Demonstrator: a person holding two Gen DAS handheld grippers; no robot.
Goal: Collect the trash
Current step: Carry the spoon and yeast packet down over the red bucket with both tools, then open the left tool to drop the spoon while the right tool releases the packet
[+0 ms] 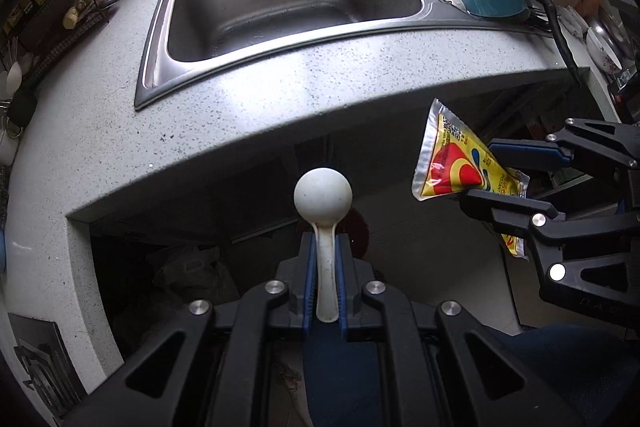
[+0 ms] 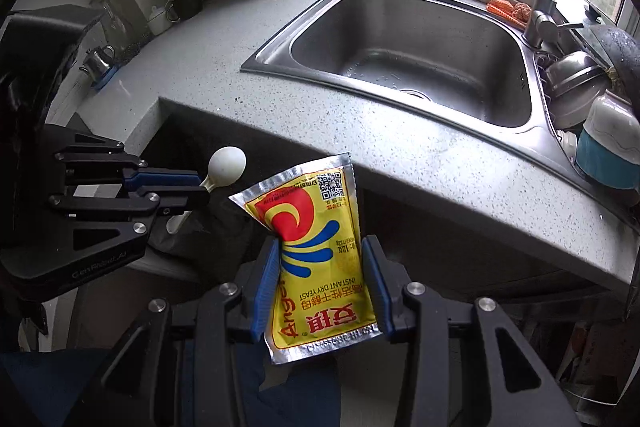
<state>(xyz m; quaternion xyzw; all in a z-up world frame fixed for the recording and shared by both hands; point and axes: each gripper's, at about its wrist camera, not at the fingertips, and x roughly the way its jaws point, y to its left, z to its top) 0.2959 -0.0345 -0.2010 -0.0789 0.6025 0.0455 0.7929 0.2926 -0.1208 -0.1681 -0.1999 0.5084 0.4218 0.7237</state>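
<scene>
Below speckled countertop (image 1: 248,99) edge now: left gripper (image 1: 325,247) clamped on white spoon (image 1: 323,195), right gripper (image 2: 320,267) pinching yeast packet (image 2: 316,247). Keep both grips firm, carry toward bin, probably in dark space underneath.

left tool (image 1: 324,247): clamped, angled down | right tool (image 2: 320,267): clamped, angled down

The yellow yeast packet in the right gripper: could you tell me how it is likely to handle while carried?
The yeast packet is probably floppy: it creases where the right gripper pinches it. It looks light for its size, since its free upper end stands without sagging. The glossy foil may be slippery, so it could slide out if the grip loosens.
</scene>
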